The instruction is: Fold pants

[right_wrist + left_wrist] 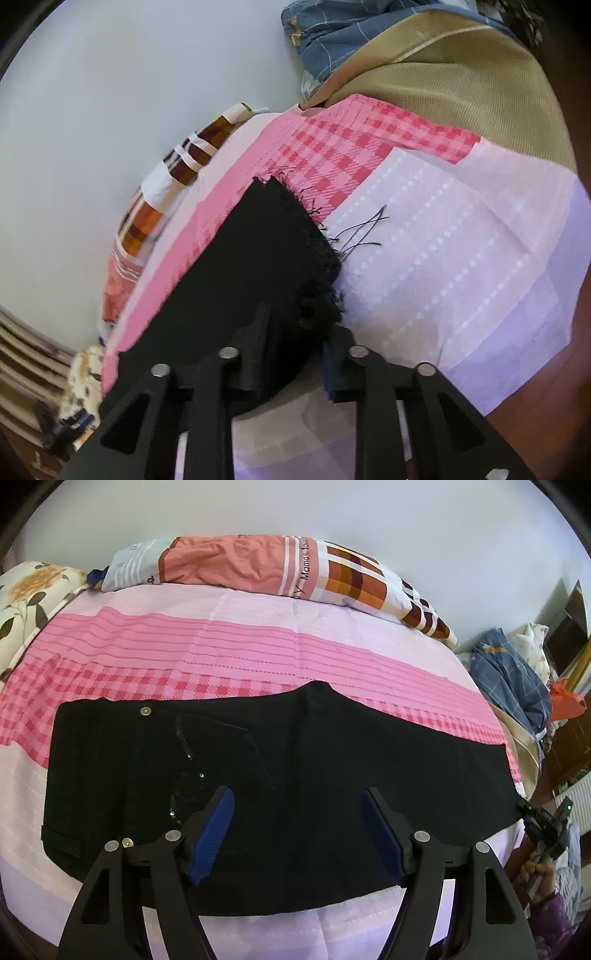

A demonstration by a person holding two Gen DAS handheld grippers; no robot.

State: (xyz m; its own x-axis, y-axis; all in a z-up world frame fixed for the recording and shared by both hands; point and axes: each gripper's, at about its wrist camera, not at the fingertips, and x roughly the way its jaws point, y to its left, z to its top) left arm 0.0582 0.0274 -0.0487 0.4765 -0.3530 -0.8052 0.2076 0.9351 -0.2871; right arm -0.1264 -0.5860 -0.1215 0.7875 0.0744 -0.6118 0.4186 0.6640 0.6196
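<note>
Left wrist view: black pants (295,775) lie flat across the pink bedsheet (221,642), waistband w/ button toward 9 o'clock, leg running to 3 o'clock. They look folded once lengthwise, legs stacked; cross folds not yet done. Left gripper (299,834) hovers over the near edge at 6 o'clock, tongs spread, nothing between them.

Right wrist view: frayed hem (295,229) at centre, loose threads trailing toward 2 o'clock. Right gripper (295,343) sits at the hem's near corner, tongs narrowed around the fabric, prob. pinching it, ready to carry the hem toward the waist.
</note>
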